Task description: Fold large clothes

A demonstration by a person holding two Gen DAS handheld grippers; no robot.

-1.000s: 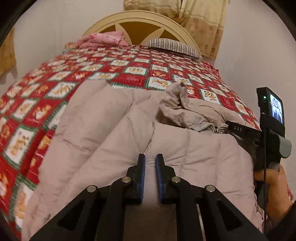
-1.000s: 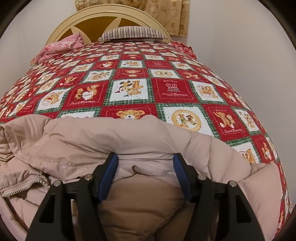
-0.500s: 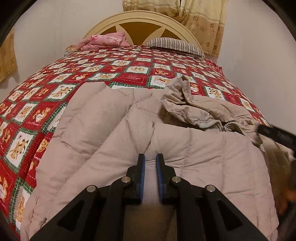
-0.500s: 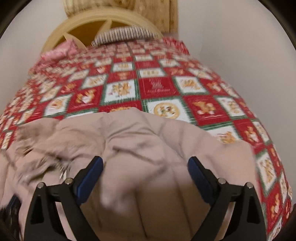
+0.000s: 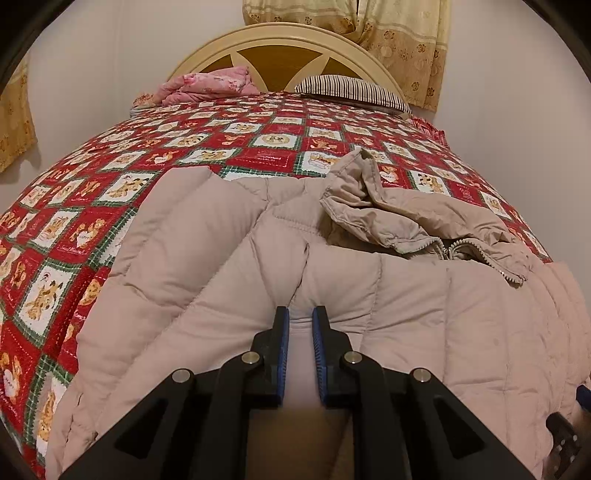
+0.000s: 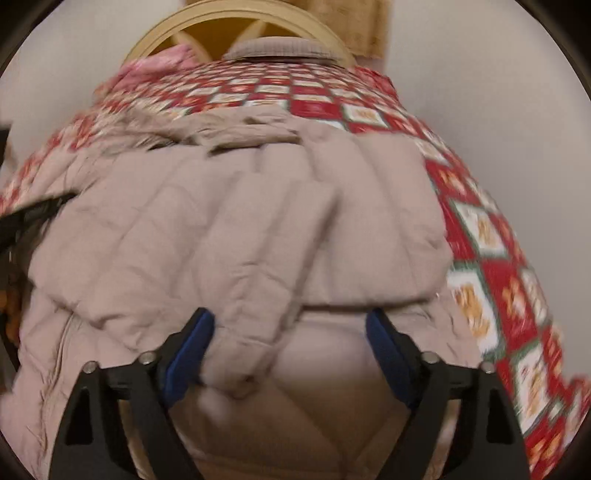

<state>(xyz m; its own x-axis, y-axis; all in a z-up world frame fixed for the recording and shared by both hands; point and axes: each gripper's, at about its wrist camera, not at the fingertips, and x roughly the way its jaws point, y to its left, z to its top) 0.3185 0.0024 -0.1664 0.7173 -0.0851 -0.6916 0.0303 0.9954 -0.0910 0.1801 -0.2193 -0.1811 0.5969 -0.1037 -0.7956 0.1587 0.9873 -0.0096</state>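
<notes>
Left gripper (image 5: 299,325) clamped on a pinch of the beige puffer coat (image 5: 406,295) at lower centre of frame — right gripper (image 6: 290,341) spread wide, grasping nothing, coat bulging between its fingers. Best closed on the hem first, then lifted level with the left. Coat spread over the red quilt (image 5: 74,221), filling the lower frame.

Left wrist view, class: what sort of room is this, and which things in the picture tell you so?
Most likely a bedroom: a bed with a curved headboard, a striped pillow at its top, and a red patchwork quilt spread over it.
</notes>
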